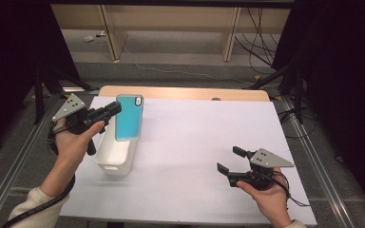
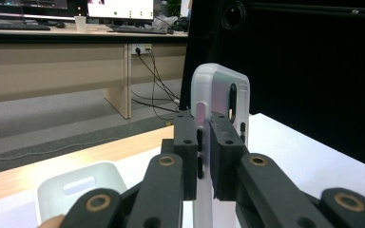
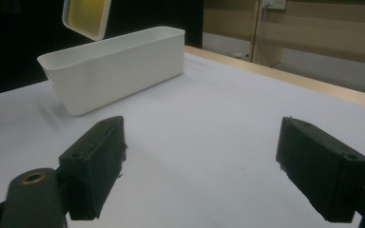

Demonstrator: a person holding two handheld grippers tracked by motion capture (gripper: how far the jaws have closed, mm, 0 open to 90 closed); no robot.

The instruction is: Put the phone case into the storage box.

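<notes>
Above the white bin (image 1: 119, 154), apparently empty, left gripper (image 1: 116, 109) pinches phone case (image 1: 129, 117); right gripper (image 1: 228, 159) spread.

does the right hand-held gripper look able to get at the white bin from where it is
Probably yes. The right hand-held gripper stands open with nothing between its jaws, and bare white table lies between it and the white bin. The phone case, clamped in the left hand-held gripper, hangs over the bin's far end.
</notes>
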